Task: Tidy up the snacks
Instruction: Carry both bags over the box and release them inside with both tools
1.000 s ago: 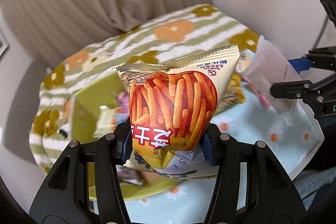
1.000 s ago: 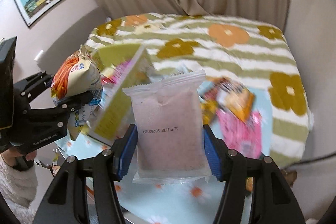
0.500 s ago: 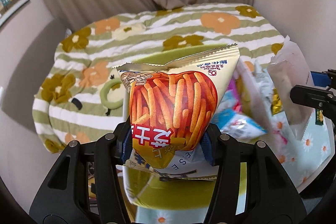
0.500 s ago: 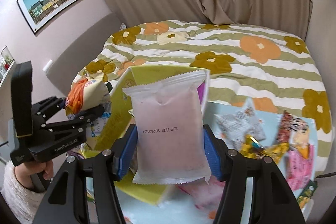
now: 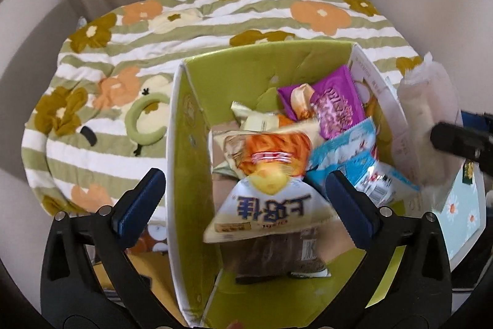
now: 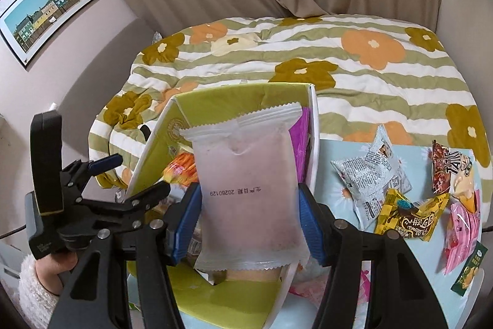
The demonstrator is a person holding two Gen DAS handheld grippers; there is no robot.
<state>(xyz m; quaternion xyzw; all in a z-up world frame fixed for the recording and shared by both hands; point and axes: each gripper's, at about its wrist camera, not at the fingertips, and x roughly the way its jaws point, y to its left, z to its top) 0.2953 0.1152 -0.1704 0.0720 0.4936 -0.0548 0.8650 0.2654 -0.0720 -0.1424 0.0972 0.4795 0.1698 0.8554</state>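
A green-lined cardboard box point(image 5: 191, 125) stands open on the tray and holds several snack packs. My left gripper point(image 5: 246, 199) is open above it; the orange fries snack bag point(image 5: 268, 174) lies loose between the jaws, on top of the packs in the box. My right gripper point(image 6: 248, 221) is shut on a frosted pink snack packet point(image 6: 246, 190), held upright over the box point(image 6: 314, 150). The packet also shows at the right of the left wrist view point(image 5: 428, 125). The left gripper shows in the right wrist view point(image 6: 123, 184).
Loose snacks lie on the light-blue daisy tray point(image 6: 354, 150) right of the box: a white packet point(image 6: 369, 174), a yellow packet point(image 6: 409, 215), a brown one point(image 6: 443, 168), a pink one point(image 6: 462, 233). A flowered striped blanket point(image 6: 339, 67) covers the bed behind.
My left gripper has opened and let go of the fries bag, which has dropped into the box. Both grippers have moved over the box. The right gripper still holds the pink packet.
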